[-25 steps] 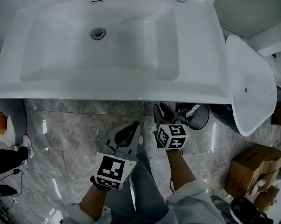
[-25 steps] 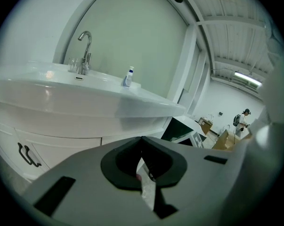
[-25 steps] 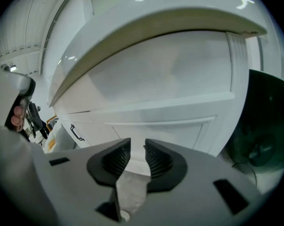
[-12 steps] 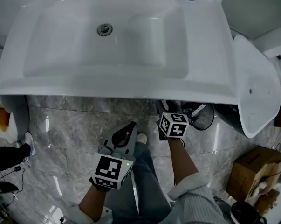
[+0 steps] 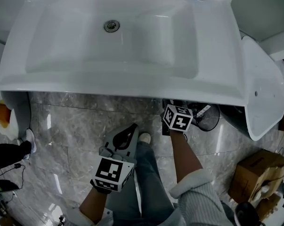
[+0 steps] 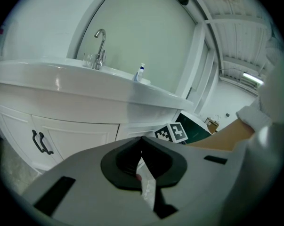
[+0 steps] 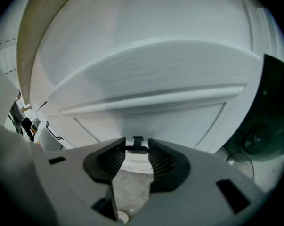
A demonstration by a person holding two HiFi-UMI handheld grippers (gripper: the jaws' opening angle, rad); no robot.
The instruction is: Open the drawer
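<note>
The white drawer front (image 7: pixel 151 114) fills the right gripper view under the sink's rim, and its small dark handle (image 7: pixel 136 145) sits right between the fingertips. My right gripper (image 7: pixel 136 150) is open around that handle; its jaws have just been closing a little, and I see no pad pressing on it. In the head view the right gripper (image 5: pixel 169 108) reaches in below the sink (image 5: pixel 123 81), its tips partly hidden by the rim. My left gripper (image 5: pixel 132 129) hangs lower over the floor, shut and empty (image 6: pixel 142 140).
A cabinet door with dark handles (image 6: pixel 40 142) is left of the drawer. At the right stand a dark bin (image 7: pixel 269 126), a white toilet (image 5: pixel 262 98) and a cardboard box (image 5: pixel 252 173). The person's leg (image 5: pixel 146 182) is below the grippers.
The right gripper has moved in toward the vanity, its tips now under the sink rim. The left gripper has barely shifted in the picture.
</note>
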